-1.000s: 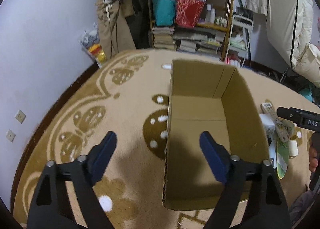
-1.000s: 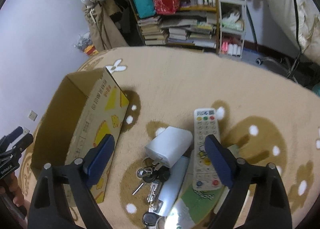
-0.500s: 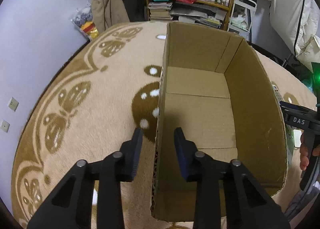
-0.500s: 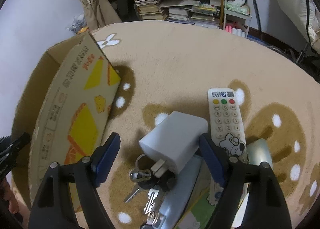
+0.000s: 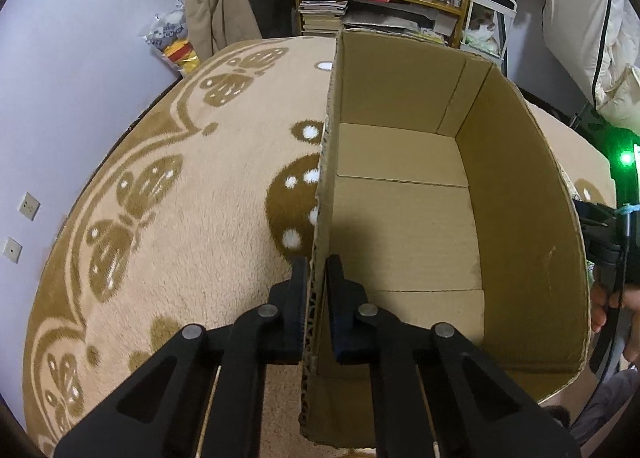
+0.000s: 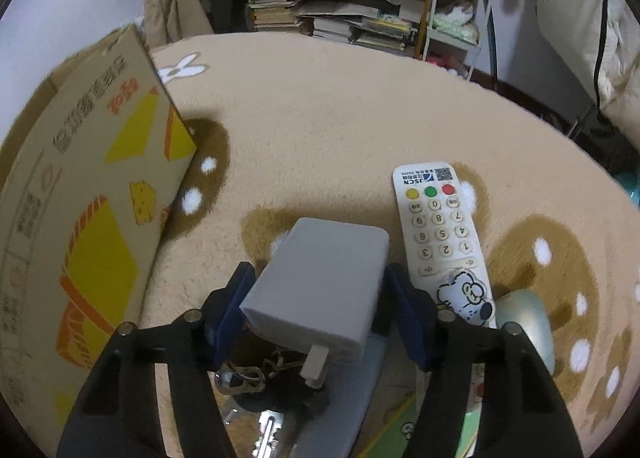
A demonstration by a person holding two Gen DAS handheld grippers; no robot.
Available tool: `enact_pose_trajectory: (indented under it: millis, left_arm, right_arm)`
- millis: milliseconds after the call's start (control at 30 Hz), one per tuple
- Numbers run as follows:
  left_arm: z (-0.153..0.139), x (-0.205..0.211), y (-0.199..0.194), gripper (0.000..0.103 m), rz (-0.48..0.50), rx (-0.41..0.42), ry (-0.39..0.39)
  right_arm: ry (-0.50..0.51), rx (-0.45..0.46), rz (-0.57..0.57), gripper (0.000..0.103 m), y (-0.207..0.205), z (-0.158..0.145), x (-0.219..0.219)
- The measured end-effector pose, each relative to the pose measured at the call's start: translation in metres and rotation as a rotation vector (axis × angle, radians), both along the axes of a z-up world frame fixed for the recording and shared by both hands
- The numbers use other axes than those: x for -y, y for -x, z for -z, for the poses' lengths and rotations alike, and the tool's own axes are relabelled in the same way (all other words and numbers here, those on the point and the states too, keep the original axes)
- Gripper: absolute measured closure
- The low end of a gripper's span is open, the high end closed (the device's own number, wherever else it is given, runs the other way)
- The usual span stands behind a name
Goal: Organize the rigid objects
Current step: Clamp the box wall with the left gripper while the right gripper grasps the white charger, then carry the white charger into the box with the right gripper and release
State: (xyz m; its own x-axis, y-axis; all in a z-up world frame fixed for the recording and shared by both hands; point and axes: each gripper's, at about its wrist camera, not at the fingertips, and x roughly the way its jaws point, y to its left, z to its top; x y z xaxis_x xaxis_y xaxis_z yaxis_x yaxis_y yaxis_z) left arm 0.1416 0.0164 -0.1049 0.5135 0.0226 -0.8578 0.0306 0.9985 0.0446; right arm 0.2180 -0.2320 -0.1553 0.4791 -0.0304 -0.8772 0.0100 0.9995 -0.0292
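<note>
Two wrist views look down at a plush tan carpet patterned with darker brown butterflies and white dots.

In the left wrist view, the left gripper has its black jaws pinched onto the near end of the left wall of an open cardboard box. One pad sits outside the wall and one inside, both pressed against the corrugated edge — the jaws have just closed to a narrow grip on it. The box is rectangular, plain brown inside with a flat bottom made of folded flaps, and it holds nothing visible. It stands upright on the carpet.

In the right wrist view, the right gripper straddles a white power adapter, a smooth, rounded plastic block with a metal plug prong at its near end. The blue-padded jaws have just been narrowing around it; the left pad looks to be at its side, while a small gap shows at the right pad, so I cannot tell that the grip is firm. The adapter rests on a small heap — a bunch of metal keys on rings and a flat pale-grey slab underneath. Just to the right lies a long white remote control with round rubber buttons and a cartoon sheep sticker. The box's printed outer wall, yellow and orange shapes on brown card, stands at the left of this view, beside the pile.

A cluttered wooden bookshelf stands beyond the carpet.
</note>
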Motion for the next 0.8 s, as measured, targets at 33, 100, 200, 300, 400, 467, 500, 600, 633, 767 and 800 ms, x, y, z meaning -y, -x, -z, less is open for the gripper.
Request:
enact_pose_trajectory:
  millis: [33,100,200,300,400,467,500,600,633,767,800]
  left_arm:
    - [0.0,0.0,0.0,0.095,0.0,0.003,0.0]
    - [0.0,0.0,0.0,0.095,-0.005,0.005,-0.007]
    - [0.0,-0.003,0.001,0.095,-0.012,0.015,-0.007]
    - [-0.001,-0.003,0.001,0.095,-0.02,0.016,-0.006]
    - [-0.002,-0.002,0.003,0.095,-0.022,0.025,-0.006]
    - [-0.002,-0.003,0.003,0.095,-0.021,0.025,-0.013]
    - [-0.002,-0.002,0.004,0.095,-0.021,0.025,-0.014]
    - [-0.003,-0.003,0.003,0.095,-0.024,0.025,-0.012]
    - [-0.003,-0.003,0.003,0.095,-0.026,0.024,-0.01]
    - [-0.003,-0.003,0.003,0.095,-0.026,0.024,-0.012]
    - [-0.004,-0.003,0.003,0.095,-0.026,0.025,-0.012]
  right_arm:
    - [-0.008,0.003,0.001,0.04,0.002,-0.002,0.001]
    - [-0.046,0.013,0.006,0.045,0.005,-0.009,0.005]
    - [-0.111,0.035,0.022,0.047,0.01,-0.021,0.009]
    - [-0.114,0.063,0.007,0.047,0.015,-0.03,0.006]
    - [-0.12,0.07,0.012,0.047,0.02,-0.035,0.003]
    - [-0.138,0.084,0.018,0.047,0.024,-0.039,0.002]
    - [-0.153,0.103,0.021,0.047,0.027,-0.046,0.002]
    - [-0.18,0.169,-0.003,0.047,0.035,-0.067,-0.004]
    - [-0.186,0.2,-0.02,0.047,0.038,-0.077,-0.008]
    - [-0.224,0.304,-0.093,0.047,0.051,-0.108,-0.032]
    - [-0.238,0.326,-0.11,0.047,0.053,-0.114,-0.04]
